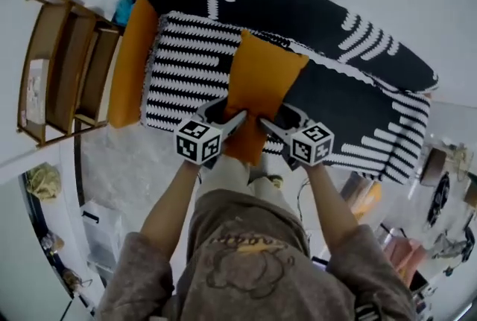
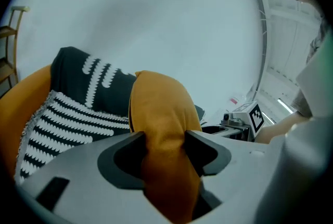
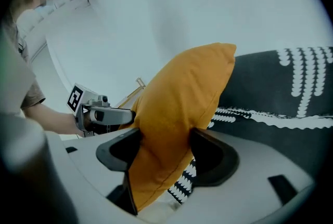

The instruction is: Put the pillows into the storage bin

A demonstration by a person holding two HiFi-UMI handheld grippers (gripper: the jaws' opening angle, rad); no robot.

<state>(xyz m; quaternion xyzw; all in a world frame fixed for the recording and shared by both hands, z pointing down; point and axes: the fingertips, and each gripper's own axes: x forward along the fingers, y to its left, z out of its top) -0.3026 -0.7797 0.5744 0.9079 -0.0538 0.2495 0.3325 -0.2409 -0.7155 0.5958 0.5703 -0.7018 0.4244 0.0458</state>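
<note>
An orange pillow (image 1: 262,77) stands on edge on the black-and-white patterned sofa (image 1: 186,66), leaning toward its backrest. My left gripper (image 1: 234,119) pinches the pillow's near left edge, the fabric bunched between its pads. My right gripper (image 1: 270,125) pinches the near right edge the same way. In the left gripper view the pillow (image 2: 160,108) fills the gap of the left gripper (image 2: 165,139). In the right gripper view the pillow (image 3: 182,93) is squeezed in the right gripper (image 3: 165,139). A second, longer orange pillow (image 1: 131,59) lies at the sofa's left end.
A wooden shelf unit (image 1: 63,66) stands left of the sofa. The sofa's dark backrest (image 1: 298,14) runs behind the pillows. White boxes (image 1: 100,230) and clutter sit on the floor at lower left, and more clutter at lower right (image 1: 440,193).
</note>
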